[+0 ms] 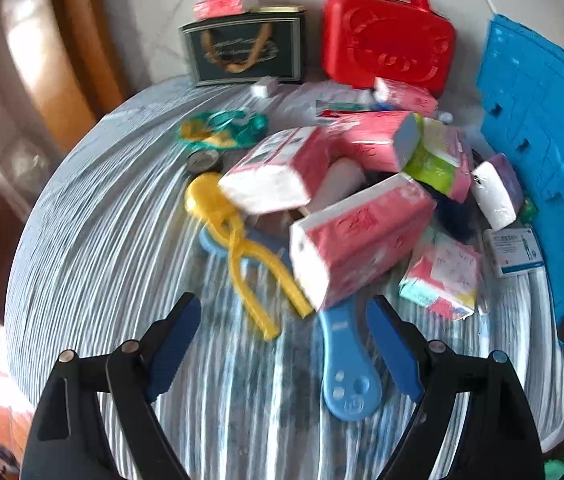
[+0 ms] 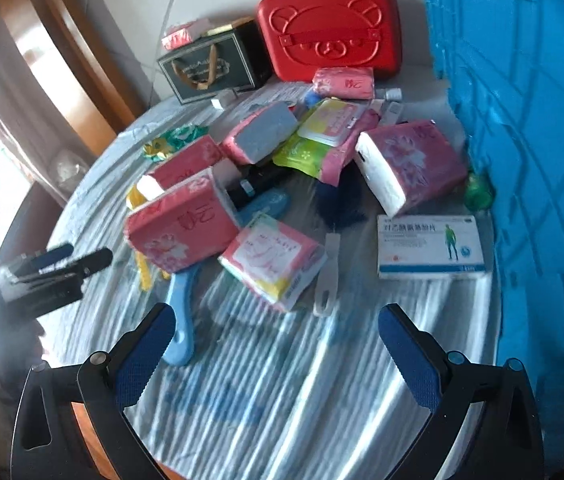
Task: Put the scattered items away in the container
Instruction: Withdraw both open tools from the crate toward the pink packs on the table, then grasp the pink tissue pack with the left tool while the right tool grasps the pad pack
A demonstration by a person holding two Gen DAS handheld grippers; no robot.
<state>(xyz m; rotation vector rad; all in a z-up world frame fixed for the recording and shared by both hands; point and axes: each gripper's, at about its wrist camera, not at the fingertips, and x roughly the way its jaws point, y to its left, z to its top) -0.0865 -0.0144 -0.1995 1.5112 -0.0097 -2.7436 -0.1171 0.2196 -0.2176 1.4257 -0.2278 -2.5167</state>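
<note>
Your left gripper [image 1: 284, 344] hangs with its jaws spread wide and nothing between the pads; the blue paddle handle [image 1: 344, 364] lies just beyond them at about one o'clock. Your right gripper [image 2: 274, 352] is likewise released and empty, over bare striped cloth [image 2: 266, 408].

Outward from the left fingers, the yellow tongs [image 1: 238, 248] sit at eleven o'clock and a pink tissue pack [image 1: 358, 236] leans at one o'clock, part of a loose heap at twelve. The blue container [image 2: 522, 128] stands at the right gripper's two to three o'clock.

The heap is the risk: packs lean on one another, so pulling one could topple its neighbours toward the table edge. The soft wrappers may also slip from the pads.

The white medicine box [image 2: 430, 246] carries blue Chinese print, too blurred to read. The pink packs show red characters I cannot make out.
</note>
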